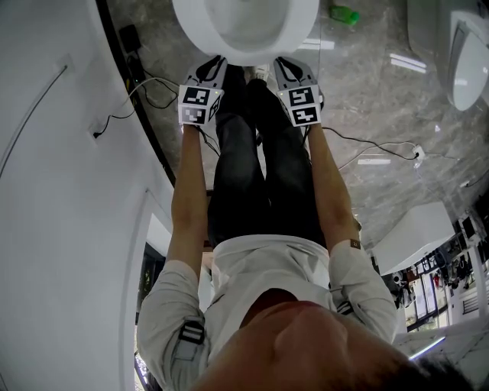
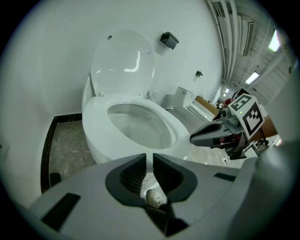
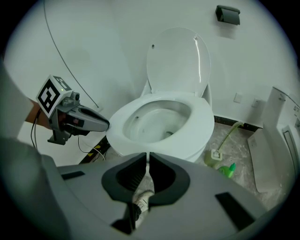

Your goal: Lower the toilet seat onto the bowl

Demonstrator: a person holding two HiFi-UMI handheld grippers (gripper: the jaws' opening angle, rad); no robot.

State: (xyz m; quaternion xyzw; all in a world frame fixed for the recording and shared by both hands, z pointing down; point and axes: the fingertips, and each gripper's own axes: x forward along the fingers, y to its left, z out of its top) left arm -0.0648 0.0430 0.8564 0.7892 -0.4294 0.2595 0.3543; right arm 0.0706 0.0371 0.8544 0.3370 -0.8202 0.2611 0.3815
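The left tongs stand slightly released, a narrow gap between the jaws and nothing in it. The right tongs are all but clenched, also empty. Both hang just before the toilet's front edge. The toilet seat lies flat on the bowl; the lid stands upright behind it.

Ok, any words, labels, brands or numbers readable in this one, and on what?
No text can be read here.
The cube on the left gripper, the cube on the right gripper: square marker patterns only, no letters.
Green bottle on the floor: label too small to read.
Black box on the wall: no print visible.
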